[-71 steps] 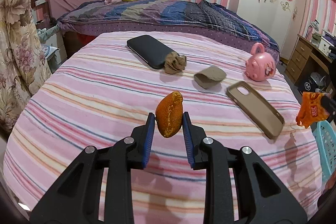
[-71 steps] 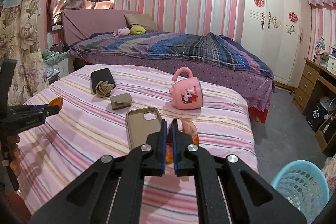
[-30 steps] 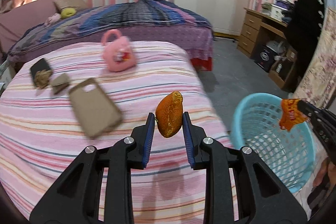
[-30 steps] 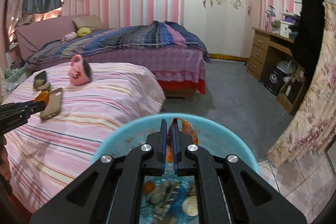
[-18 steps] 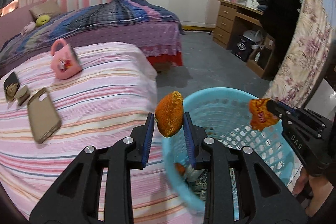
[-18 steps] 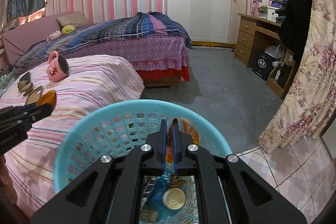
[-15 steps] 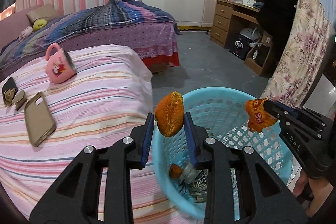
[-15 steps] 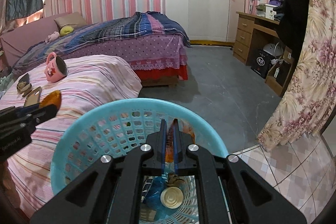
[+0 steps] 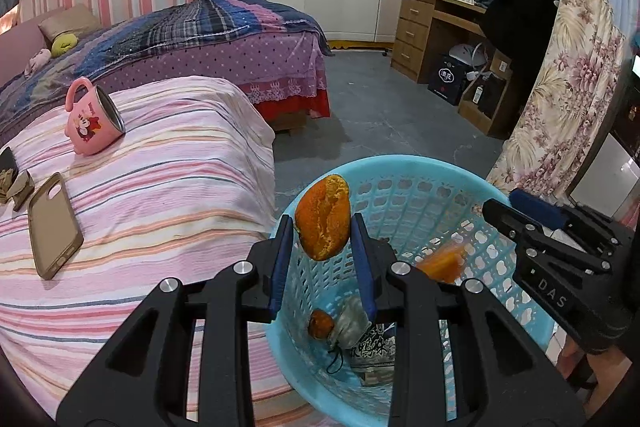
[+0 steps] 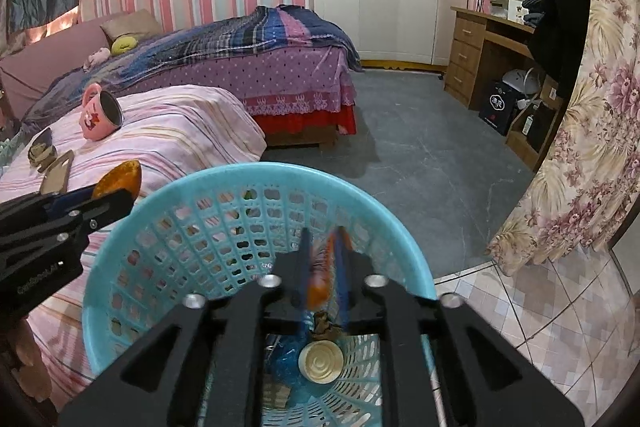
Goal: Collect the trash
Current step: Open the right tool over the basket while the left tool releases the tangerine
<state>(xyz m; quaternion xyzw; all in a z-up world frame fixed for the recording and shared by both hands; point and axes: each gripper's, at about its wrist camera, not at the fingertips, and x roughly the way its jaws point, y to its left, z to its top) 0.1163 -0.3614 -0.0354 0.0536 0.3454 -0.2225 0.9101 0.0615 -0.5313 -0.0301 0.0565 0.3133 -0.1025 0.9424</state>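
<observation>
My left tongs (image 9: 322, 259) are clamped on a dried orange peel, oval and rough-skinned (image 9: 322, 217), which I hold above the near rim of the round light-blue plastic basket with perforated walls (image 9: 416, 187). The basket stands on the floor just beside the bed with the pink striped sheet (image 9: 160, 187).

My right tongs (image 10: 322, 267) hang over the same basket from the other side. Their jaws have just been opening, and they now stand apart; the crinkled orange snack wrapper (image 10: 320, 281) is blurred between them, and in the left wrist view it shows as an orange smear (image 9: 442, 263) inside the basket, below the right tongs' tips. Whether the pads still touch it I cannot tell.

In the bottom of the basket lie a small orange scrap (image 9: 320, 323), a grey crumpled bundle (image 9: 350, 321), a printed wrapper (image 9: 374, 347), and a round cream-coloured lid (image 10: 320, 361) on something blue.

On the bed remain a pink cartoon mug lying on its side (image 9: 92, 125), a beige phone case (image 9: 54, 225) and a small brown folded piece (image 9: 22, 189).
</observation>
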